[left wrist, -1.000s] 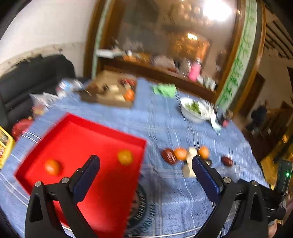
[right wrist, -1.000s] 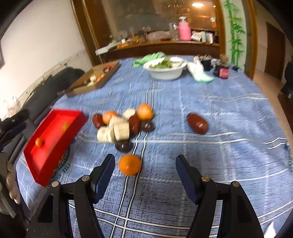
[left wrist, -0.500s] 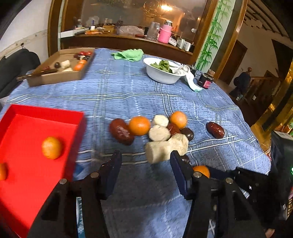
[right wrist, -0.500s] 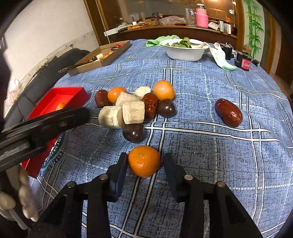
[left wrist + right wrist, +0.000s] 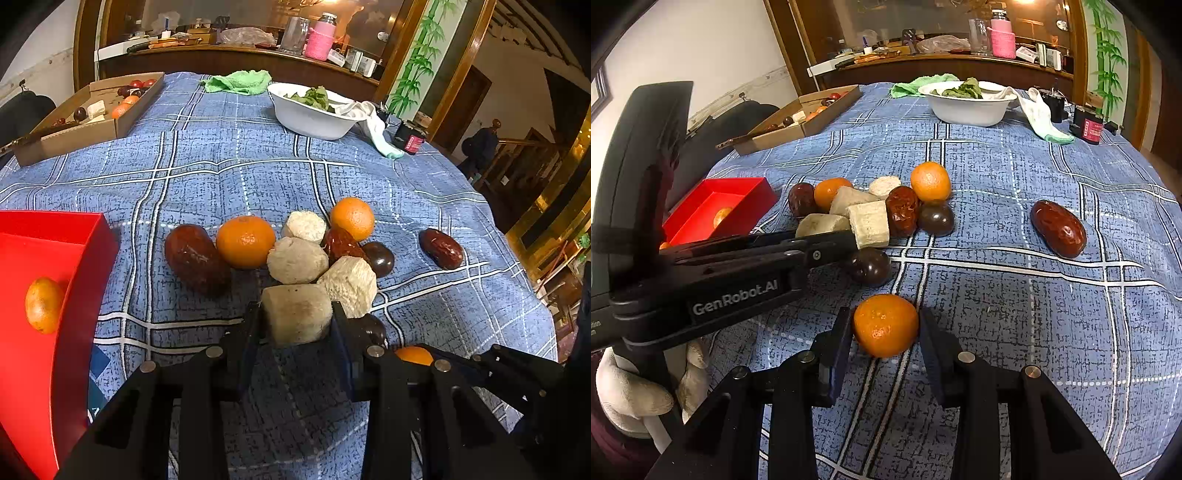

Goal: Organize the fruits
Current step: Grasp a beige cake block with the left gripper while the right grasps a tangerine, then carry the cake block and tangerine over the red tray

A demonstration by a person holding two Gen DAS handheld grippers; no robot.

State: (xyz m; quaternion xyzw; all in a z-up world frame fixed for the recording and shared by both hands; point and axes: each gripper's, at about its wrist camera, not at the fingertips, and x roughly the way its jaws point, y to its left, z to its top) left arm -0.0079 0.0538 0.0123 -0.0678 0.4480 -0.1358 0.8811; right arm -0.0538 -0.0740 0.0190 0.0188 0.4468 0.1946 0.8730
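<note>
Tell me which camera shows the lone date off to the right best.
Right wrist view: the lone date lies large, glossy and unobstructed on the blue tablecloth. The left wrist view shows it smaller, near the right edge.

A pale banana chunk (image 5: 297, 314) is being clamped by the left gripper (image 5: 295, 325) beside the red tray (image 5: 79, 295).

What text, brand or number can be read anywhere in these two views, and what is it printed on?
"GenRobot.AI": white lettering on the side of the left gripper body, seen in the right wrist view.
Red label on the small dark jar: print too small to read.
Partly hidden print on the tablecloth beside the red tray: unreadable.
Nothing else legible.
</note>
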